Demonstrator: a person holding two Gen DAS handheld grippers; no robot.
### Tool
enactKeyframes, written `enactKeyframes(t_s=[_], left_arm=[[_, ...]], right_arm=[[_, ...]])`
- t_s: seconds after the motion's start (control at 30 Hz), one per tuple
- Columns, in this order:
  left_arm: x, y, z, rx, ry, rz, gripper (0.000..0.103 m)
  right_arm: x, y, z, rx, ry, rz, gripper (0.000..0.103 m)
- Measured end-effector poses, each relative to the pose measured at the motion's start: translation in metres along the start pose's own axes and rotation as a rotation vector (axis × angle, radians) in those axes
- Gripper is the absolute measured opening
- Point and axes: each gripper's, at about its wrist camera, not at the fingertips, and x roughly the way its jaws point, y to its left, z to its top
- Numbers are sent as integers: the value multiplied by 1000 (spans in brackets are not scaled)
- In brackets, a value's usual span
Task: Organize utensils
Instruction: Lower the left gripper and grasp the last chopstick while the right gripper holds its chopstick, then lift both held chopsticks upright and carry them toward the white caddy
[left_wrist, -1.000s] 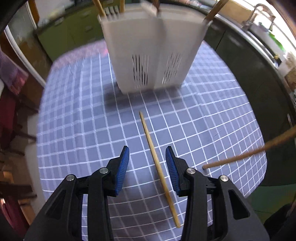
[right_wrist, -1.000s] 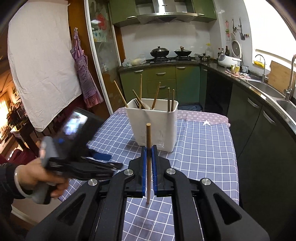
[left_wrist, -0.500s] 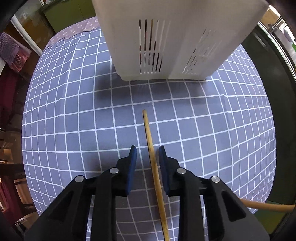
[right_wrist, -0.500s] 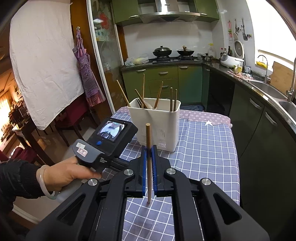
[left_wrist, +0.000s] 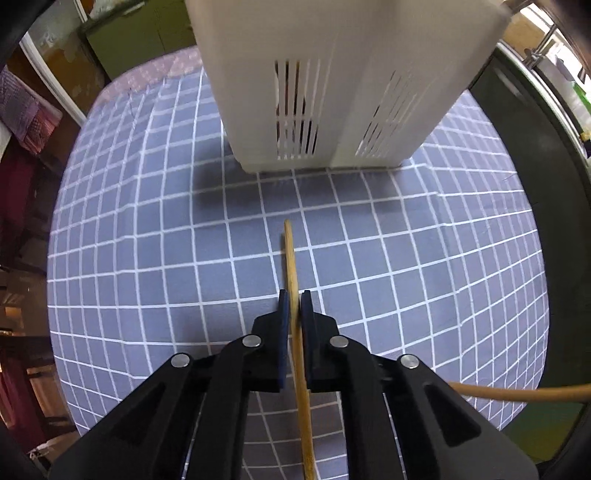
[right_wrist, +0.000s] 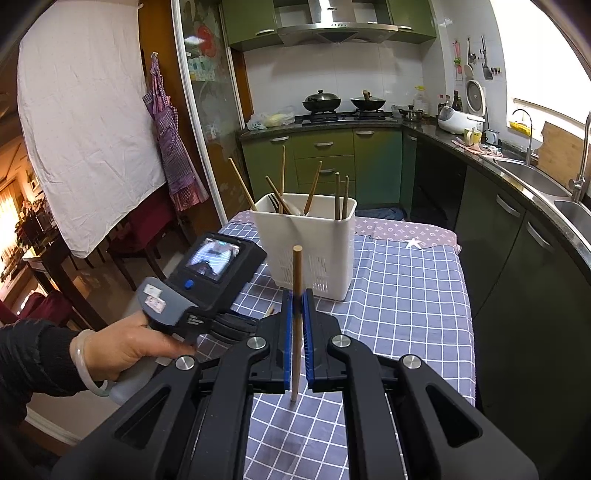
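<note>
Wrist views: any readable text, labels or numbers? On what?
None readable.
White sticker on the left claw handle: print blurred. That claw has just closed on the chopstick.
Small print on its grey body: too small.
Glass door decals: blurred.

Left wrist view: we look steeply down, close over the checked tablecloth (left_wrist: 147, 258), facing the white utensil caddy (left_wrist: 332, 92).
Right wrist view: we look higher and farther back, across the table toward the stove (right_wrist: 343, 114).
Shared: caddy (right_wrist: 306, 240), tablecloth (right_wrist: 406, 295).
</note>
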Motion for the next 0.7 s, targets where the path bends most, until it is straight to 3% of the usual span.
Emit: enactKeyframes(t_s=[0.37, 0.7], left_arm=[[-64, 18, -16, 9, -141, -21, 6], [-134, 33, -35, 12, -318, -40, 6]], right_arm=[[-4, -6, -4, 11, 3, -22, 6], [-7, -5, -5, 7, 6, -28, 6]])
